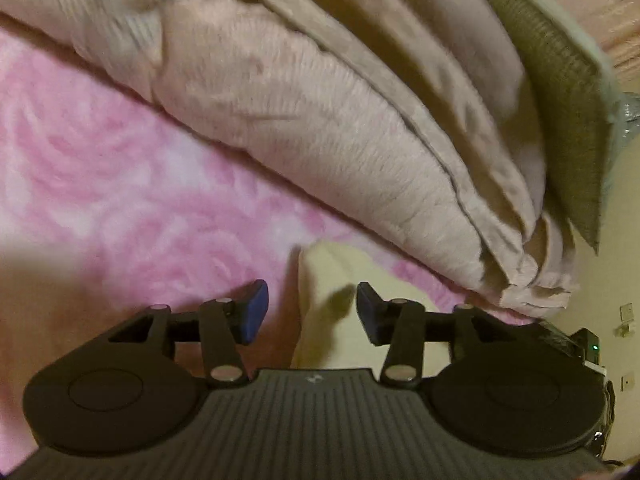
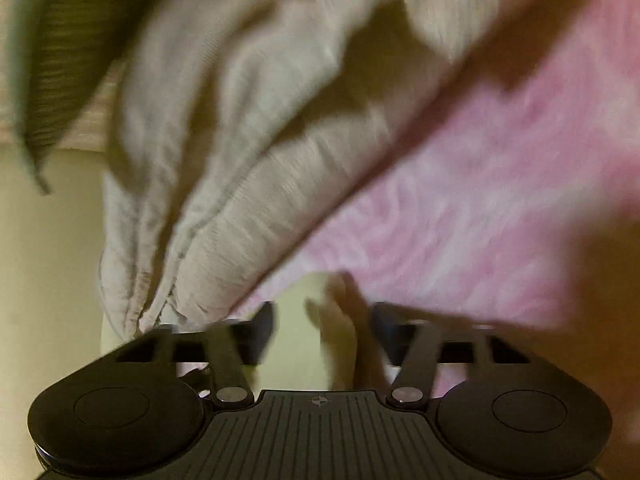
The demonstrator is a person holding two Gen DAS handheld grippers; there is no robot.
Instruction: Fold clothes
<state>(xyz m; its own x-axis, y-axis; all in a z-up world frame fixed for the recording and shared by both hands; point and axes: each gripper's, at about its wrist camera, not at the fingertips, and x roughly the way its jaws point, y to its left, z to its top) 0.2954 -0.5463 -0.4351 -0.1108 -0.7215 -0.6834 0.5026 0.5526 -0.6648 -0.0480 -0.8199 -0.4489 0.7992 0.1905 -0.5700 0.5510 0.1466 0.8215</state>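
A beige ribbed garment (image 1: 320, 120) lies folded in thick layers on a pink fleecy blanket (image 1: 120, 184). Its bunched end hangs over the blanket's edge at the right. My left gripper (image 1: 312, 312) hovers short of the garment, its blue pads (image 1: 254, 312) apart and open, with only the blanket's edge and a cream surface below the gap. In the blurred right wrist view the same garment (image 2: 240, 160) runs diagonally, its end just left of my right gripper (image 2: 322, 328). That gripper's jaws stand apart; a pale strip of blanket edge (image 2: 340, 332) shows in the gap, not pinched.
An olive-green knit cloth (image 1: 568, 100) lies beyond the garment, also seen as the green cloth (image 2: 52, 60) at top left. A cream floor or wall (image 2: 48, 260) lies past the blanket's edge. A black device with a green light (image 1: 588, 344) and wall sockets (image 1: 626, 312) sit at far right.
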